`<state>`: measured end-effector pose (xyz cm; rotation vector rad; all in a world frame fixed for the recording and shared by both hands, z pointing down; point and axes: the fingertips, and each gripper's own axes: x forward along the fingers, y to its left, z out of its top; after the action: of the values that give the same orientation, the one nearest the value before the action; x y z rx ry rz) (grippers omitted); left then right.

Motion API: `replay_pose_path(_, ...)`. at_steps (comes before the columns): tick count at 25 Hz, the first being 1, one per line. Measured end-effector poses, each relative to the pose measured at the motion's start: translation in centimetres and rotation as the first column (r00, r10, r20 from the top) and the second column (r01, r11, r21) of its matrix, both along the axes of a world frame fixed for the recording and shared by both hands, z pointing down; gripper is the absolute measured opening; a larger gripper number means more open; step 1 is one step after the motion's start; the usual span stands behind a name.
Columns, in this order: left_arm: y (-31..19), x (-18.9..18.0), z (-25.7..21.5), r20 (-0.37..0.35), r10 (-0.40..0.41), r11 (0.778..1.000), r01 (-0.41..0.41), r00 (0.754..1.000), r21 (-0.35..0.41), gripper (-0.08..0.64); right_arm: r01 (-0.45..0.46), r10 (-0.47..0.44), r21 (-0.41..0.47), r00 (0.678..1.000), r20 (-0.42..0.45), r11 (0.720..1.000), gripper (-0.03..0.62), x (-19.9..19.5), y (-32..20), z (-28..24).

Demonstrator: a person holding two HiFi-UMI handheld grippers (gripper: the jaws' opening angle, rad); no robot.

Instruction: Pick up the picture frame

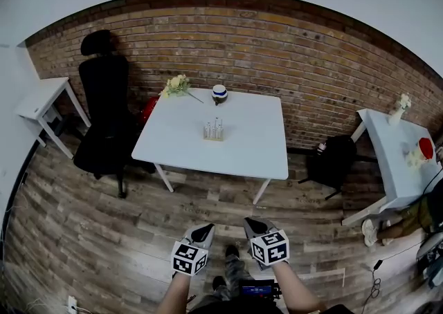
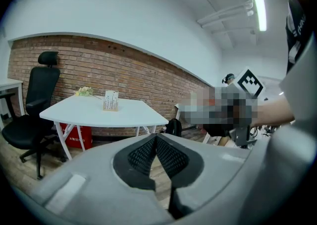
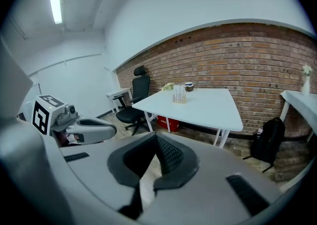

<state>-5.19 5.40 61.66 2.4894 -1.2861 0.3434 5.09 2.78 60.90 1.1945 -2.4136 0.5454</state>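
The small picture frame stands upright near the middle of the white table; it also shows as the frame in the left gripper view and the frame in the right gripper view. My left gripper and right gripper hang side by side over the wooden floor, well short of the table's near edge. Both point toward the table. Each has its jaws shut with nothing between them; the left gripper and the right gripper show pads meeting at the tips.
A black office chair stands left of the table. Flowers and a small jar sit at the table's far edge by the brick wall. A black backpack lies right of the table, with another white table further right.
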Motion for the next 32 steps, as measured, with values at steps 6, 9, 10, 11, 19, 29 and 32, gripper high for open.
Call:
replay_pose_path(6, -2.9, -0.2, 0.6, 0.001, -0.006, 1.000, 0.006, 1.000, -0.011, 0.012, 0.003, -0.002, -0.020, 1.000, 0.019, 1.000, 0.008, -0.8, -3.2, 1.0)
replay_pose_path(9, -5.0, -0.4, 0.5, 0.006, -0.004, 1.000, 0.004, 1.000, -0.016, 0.012, 0.007, -0.006, -0.026, 1.000, 0.030, 1.000, 0.008, -1.5, -5.3, 1.0)
replay_pose_path(10, -5.8, -0.5, 0.5, 0.009, -0.005, 1.000, 0.005, 1.000, -0.016, 0.012, 0.010, -0.009, -0.026, 0.999, 0.032, 1.000, 0.008, -1.6, -6.1, 1.0)
replay_pose_path(11, -6.7, -0.5, 0.4, 0.011, -0.006, 1.000, 0.006, 1.000, -0.017, 0.012, 0.012, -0.011, -0.027, 0.999, 0.034, 1.000, 0.008, -1.7, -7.0, 1.0)
replay_pose_path(19, -14.4, -0.9, -0.4, 0.026, -0.029, 1.000, 0.029, 0.999, -0.011, 0.012, 0.028, -0.027, -0.023, 0.998, 0.056, 0.999, 0.008, -1.9, -15.0, 0.1)
replay_pose_path(29, -21.8, -0.6, -1.3, 0.068, -0.046, 0.999, 0.047, 0.997, -0.011, 0.012, 0.074, -0.072, -0.018, 0.995, 0.071, 0.997, 0.008, -1.8, -23.3, -0.3)
replay_pose_path(32, -23.0, -0.8, -0.9, 0.073, -0.051, 0.998, 0.053, 0.996, -0.019, 0.012, 0.085, -0.083, -0.027, 0.994, 0.076, 0.996, 0.008, -2.2, -24.6, 0.0)
